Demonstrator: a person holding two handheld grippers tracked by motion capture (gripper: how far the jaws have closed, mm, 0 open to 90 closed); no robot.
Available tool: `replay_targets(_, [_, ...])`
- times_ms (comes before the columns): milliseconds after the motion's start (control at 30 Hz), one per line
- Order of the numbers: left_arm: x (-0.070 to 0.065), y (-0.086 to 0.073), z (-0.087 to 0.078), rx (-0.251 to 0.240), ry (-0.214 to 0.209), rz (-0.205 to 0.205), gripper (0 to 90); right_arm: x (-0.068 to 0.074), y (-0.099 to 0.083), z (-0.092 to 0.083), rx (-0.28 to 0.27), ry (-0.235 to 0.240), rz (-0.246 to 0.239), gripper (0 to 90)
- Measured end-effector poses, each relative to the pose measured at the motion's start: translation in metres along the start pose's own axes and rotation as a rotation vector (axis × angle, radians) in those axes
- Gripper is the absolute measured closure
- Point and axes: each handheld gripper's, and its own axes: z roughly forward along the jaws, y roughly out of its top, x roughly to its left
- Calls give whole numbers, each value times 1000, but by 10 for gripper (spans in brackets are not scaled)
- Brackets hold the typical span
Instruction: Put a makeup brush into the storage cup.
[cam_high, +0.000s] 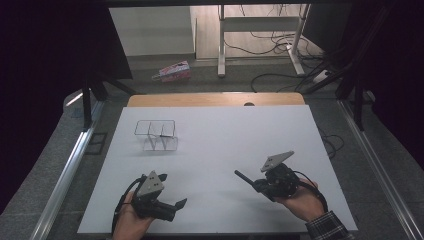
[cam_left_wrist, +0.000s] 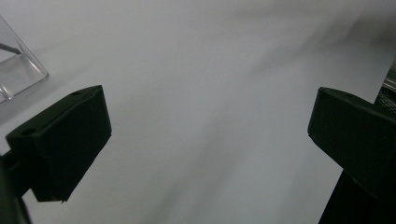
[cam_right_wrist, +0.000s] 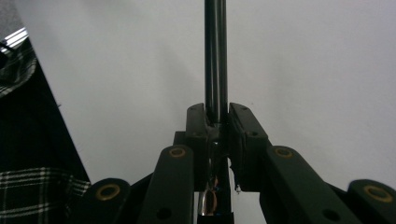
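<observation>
Pen sits clamped between my right gripper's jaws at lower right, its long axis aimed up-left toward the clear organizer at upper left. My left gripper, jaws wide apart and empty, lies nearer that organizer.

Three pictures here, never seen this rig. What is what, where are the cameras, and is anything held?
No robot arm here: a person holds a two-jaw hand tool in each hand at a white table. The high view looks down from above the person's side. The other two views come from cameras riding on each tool, looking along its black jaws. The left gripper has its jaws wide apart with nothing between them. The right gripper is shut on a thin dark rod that sticks out ahead of it. A clear compartmented box stands on the table, farther back on the left.
</observation>
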Motion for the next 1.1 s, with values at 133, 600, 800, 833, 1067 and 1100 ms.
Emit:
replay_targets(133, [-3,3,2,15,2,25,1,4,3,2,12,18,-20,783])
replay_targets(600, [-16,19,11,73,-88,141,0,16,16,4,55,82,-102,783])
replay_targets(800, [-22,31,22,116,-148,218,0,21,23,6,74,102,-154,783])
replay_targets(833, [-23,33,24,125,-154,235,2,22,24,6,76,102,-163,783])
replay_targets(1067, [-30,44,36,157,-168,323,46,27,30,9,100,122,-218,783])
replay_targets(1100, [-31,45,38,156,-172,329,56,28,31,9,101,125,-225,783])
